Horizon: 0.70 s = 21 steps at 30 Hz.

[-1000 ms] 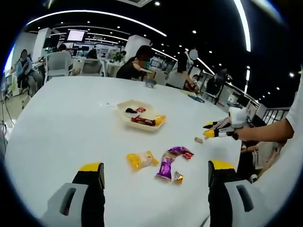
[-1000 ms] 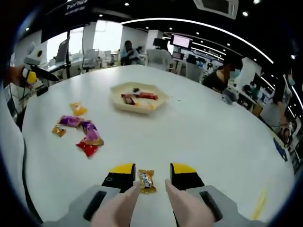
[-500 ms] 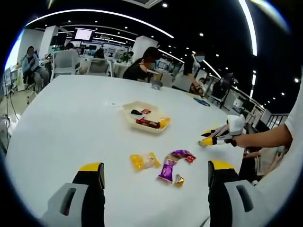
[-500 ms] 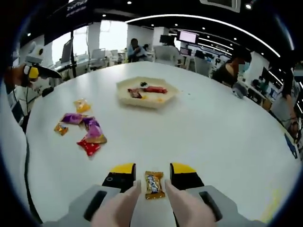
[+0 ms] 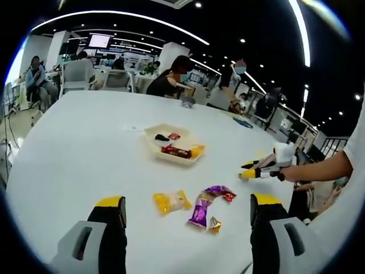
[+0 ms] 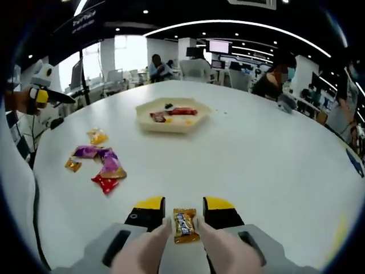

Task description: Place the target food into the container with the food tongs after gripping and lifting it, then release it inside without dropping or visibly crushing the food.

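Right now, a small gold-wrapped candy (image 6: pixel 185 225) is pinched between the tips of pale tongs (image 6: pixel 219 252) held closed in the right gripper (image 6: pixel 185 206), above the white table (image 6: pixel 274 165). Left gripper (image 5: pixel 188 208) is held w/ jaws wide apart, nothing between them. Beige container (image 6: pixel 173 117) sits well ahead near table centre w/ a few sweets inside. Loose wrapped sweets – yellow (image 5: pixel 169 201), purple (image 5: pixel 199 211), red (image 6: pixel 105 183) – are scattered beside it. Right gripper is also seen in left gripper view (image 5: pixel 248 170).

smooth matt white table (image 6: pixel 274 154); glossy foil-like candy wrapper (image 6: pixel 184 224) between the right tool's (image 6: pixel 184 206) jaws.
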Motion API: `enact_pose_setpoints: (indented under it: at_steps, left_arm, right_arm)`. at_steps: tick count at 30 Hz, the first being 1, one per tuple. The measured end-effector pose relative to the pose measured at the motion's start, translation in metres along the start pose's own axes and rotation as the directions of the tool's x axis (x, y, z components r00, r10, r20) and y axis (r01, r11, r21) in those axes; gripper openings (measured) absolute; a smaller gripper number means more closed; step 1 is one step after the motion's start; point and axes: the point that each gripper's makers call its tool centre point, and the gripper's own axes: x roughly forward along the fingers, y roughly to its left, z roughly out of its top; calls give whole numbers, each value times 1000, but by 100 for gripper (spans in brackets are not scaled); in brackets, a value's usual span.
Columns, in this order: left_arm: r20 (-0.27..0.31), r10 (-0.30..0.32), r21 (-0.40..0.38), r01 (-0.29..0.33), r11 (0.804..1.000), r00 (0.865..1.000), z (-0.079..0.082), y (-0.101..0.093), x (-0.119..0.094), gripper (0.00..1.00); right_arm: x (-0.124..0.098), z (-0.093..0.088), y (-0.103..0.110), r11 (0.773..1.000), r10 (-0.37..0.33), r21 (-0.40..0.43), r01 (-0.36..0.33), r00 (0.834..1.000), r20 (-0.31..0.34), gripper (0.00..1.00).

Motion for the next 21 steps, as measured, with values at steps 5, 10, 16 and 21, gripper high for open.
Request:
enact_pose_setpoints:
  at_steps: [5, 10, 16, 21]
  left_arm:
    - [29, -9, 18, 9, 1000, 1000, 9, -3, -3, 90]
    - [48, -21, -2, 21, 1000, 999, 5, 0, -11, 90]
    - [46, -26, 2, 26, 1000, 999, -3, 6, -24, 89]
    - [65, -29, -4, 29, 1000, 997, 0, 11, -32, 90]
  right_arm:
    - [3, -1, -9, 995, -81, 62, 84, 995, -58, 19]
    - [4, 0, -8, 988, -122, 87, 129, 990, -74, 19]
    - [4, -2, -16, 963, -169, 195, 188, 980, -108, 20]
    - [2, -4, -21, 918, -198, 318, 237, 969, -150, 19]
